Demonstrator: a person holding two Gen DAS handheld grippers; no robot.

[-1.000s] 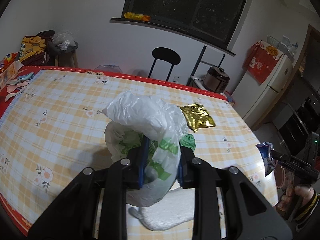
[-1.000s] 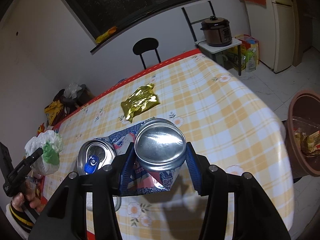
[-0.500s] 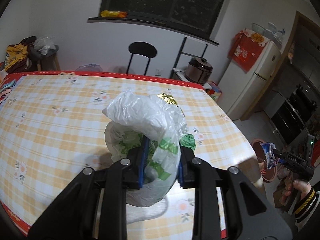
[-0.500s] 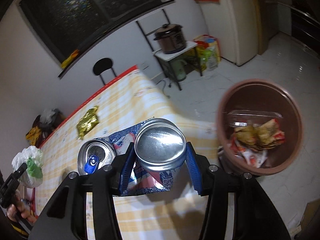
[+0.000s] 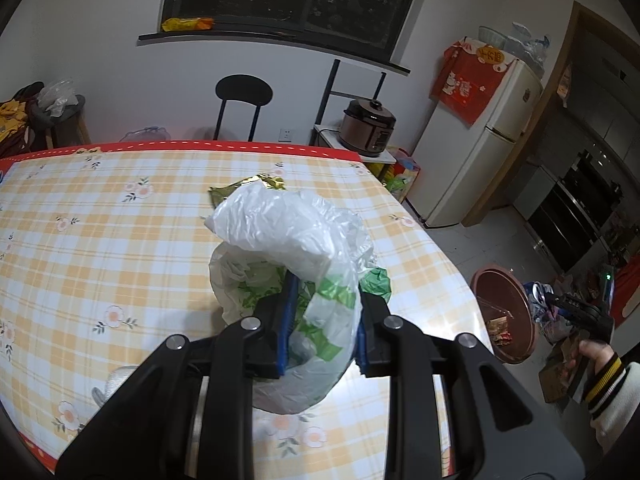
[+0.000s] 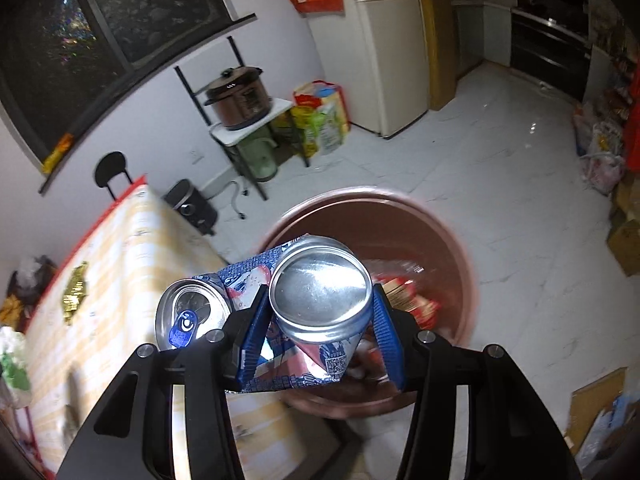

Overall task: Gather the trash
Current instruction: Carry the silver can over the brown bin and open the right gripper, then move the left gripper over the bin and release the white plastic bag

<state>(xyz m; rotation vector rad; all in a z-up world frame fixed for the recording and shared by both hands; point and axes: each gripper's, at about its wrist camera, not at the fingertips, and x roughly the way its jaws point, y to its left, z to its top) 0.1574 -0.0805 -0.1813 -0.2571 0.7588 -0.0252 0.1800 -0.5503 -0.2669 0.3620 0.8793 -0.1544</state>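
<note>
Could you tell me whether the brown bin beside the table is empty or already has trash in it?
Not empty: the brown bin already holds some wrappers, seen beyond the crushed can.

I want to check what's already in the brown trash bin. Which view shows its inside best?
The right wrist view: the brown trash bin sits right below the camera, opening upward, with wrappers inside, partly blocked by the crushed can. The left wrist view shows the bin small, at an angle beside the table.

Left hand-held gripper (image 5: pixel 322 312) clamped on a white-and-green plastic bag (image 5: pixel 296 248) above the checked bench (image 5: pixel 100 232), gold wrapper (image 5: pixel 248 185) behind the bag, brown bin (image 5: pixel 504 312) on the floor at right, right hand-held gripper (image 5: pixel 554 304) holding a crushed can (image 5: pixel 540 300) beside it
</note>
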